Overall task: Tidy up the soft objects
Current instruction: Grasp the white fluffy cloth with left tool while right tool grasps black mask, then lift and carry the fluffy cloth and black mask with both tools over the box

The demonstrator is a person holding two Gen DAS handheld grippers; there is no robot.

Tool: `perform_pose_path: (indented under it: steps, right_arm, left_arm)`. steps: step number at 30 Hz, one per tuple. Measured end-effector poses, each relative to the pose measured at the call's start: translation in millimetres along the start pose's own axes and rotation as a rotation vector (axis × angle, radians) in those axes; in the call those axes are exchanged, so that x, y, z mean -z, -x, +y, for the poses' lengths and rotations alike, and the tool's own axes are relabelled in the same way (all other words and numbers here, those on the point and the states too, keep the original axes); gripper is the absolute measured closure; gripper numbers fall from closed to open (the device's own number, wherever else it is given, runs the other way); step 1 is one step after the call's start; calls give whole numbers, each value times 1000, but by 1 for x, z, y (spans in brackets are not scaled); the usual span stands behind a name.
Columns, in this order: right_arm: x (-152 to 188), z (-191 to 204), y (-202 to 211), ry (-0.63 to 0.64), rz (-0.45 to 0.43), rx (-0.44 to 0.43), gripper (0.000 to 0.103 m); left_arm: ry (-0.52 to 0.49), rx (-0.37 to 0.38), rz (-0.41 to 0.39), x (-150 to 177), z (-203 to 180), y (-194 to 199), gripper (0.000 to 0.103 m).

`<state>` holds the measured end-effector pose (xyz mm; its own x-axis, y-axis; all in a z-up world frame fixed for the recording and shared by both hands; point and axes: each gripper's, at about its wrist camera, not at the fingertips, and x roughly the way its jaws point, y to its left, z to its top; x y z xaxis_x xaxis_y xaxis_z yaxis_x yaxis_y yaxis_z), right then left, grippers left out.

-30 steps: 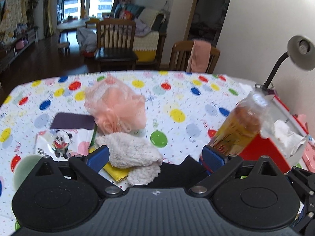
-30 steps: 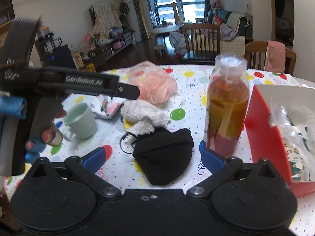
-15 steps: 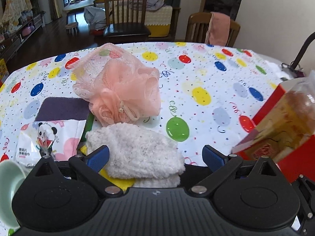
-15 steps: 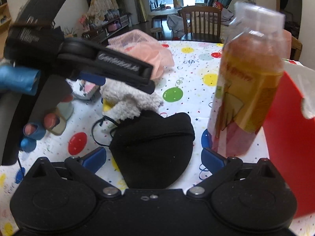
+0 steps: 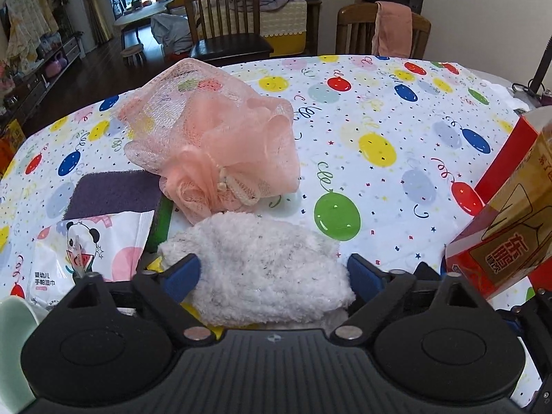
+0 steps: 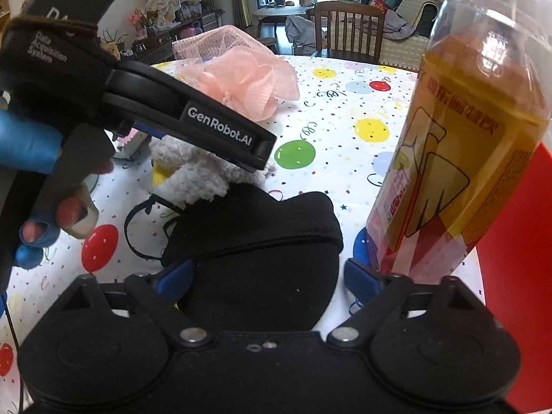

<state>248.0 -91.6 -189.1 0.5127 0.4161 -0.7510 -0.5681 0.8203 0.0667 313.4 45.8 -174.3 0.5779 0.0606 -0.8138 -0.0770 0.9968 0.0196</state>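
A fluffy white cloth (image 5: pixel 262 272) lies between the open blue fingers of my left gripper (image 5: pixel 272 274); it also shows in the right wrist view (image 6: pixel 193 176) under the left gripper's body. A pink mesh bath pouf (image 5: pixel 214 145) sits just beyond it. A black face mask (image 6: pixel 255 252) lies between the open fingers of my right gripper (image 6: pixel 269 276). Neither gripper is closed on anything.
A bottle of amber drink (image 6: pixel 462 145) stands close to the right of the mask, against a red box (image 6: pixel 514 258). A purple sponge (image 5: pixel 114 193), a wet-wipes pack (image 5: pixel 86 252) and a pale green cup (image 5: pixel 13 352) lie at the left. The tablecloth (image 5: pixel 379 110) has balloon prints.
Both grippers have moved forward and lower. The white cloth now sits between the left fingers and the black mask between the right fingers. The bottle looms closer.
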Motion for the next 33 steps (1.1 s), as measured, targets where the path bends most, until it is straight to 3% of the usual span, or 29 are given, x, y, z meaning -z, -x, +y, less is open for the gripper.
perform_pose_path:
  steps: [7,9,12,15,21,33]
  right_arm:
    - [1,3,4,14,5,25,35]
    - [2,4,7,9,-1,32,46]
    - [2,5,11,7,-8,40,58]
    - [2,6,16,10,-23,41,70]
    - [-1,11,34,8,-58,14,82]
    - [1,4,99,-37,-161,-4,91]
  left_arm:
    - [-30,-11,-1,1,-2,4,50]
    - [-25,-16,-3,1,0,6,64]
    - [-21,-12,-1,3,3,9,70]
    - [-14,-14,-5,4,6,12,75]
    - [9,-4,-23,7,11,25,77]
    - [51,66,-77,14,21,77,78]
